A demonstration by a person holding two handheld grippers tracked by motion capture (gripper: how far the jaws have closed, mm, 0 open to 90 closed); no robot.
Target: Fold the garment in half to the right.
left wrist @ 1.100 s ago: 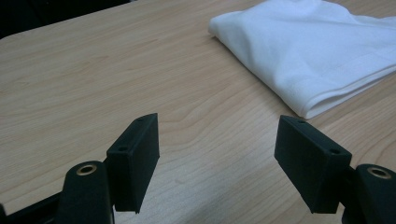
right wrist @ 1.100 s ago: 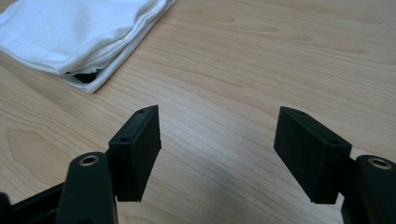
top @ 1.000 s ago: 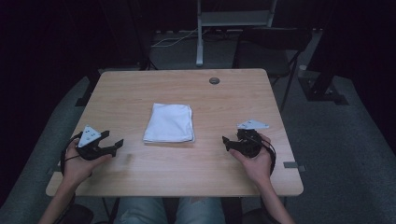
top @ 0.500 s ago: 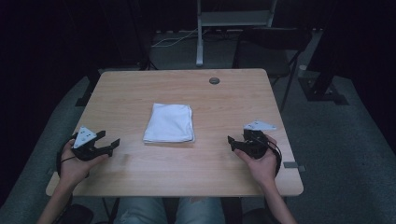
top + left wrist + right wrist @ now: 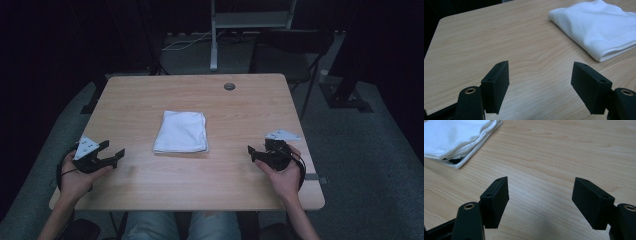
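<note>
A folded white cloth [image 5: 181, 131] lies flat at the middle of the wooden table [image 5: 150, 95]. My left gripper [image 5: 112, 149] rests near the table's left front edge, jaws open and pointing right toward the cloth, nothing between them. My right gripper [image 5: 255, 150] sits near the right front edge, open and empty, pointing left at the cloth. The left gripper view has the cloth [image 5: 599, 27] ahead at the upper right of the open left gripper [image 5: 540, 72]. In the right gripper view the cloth [image 5: 454, 137] sits at the upper left beyond the open right gripper [image 5: 540, 190].
A small dark round grommet [image 5: 229, 86] is set in the table near its far edge. Behind the table stand a metal post [image 5: 214, 45] and a dark chair [image 5: 292, 45]. Grey carpet surrounds the table.
Both hands have drifted slightly outward, the left a little left and the right a little right, away from the cloth. The cloth has not moved.
</note>
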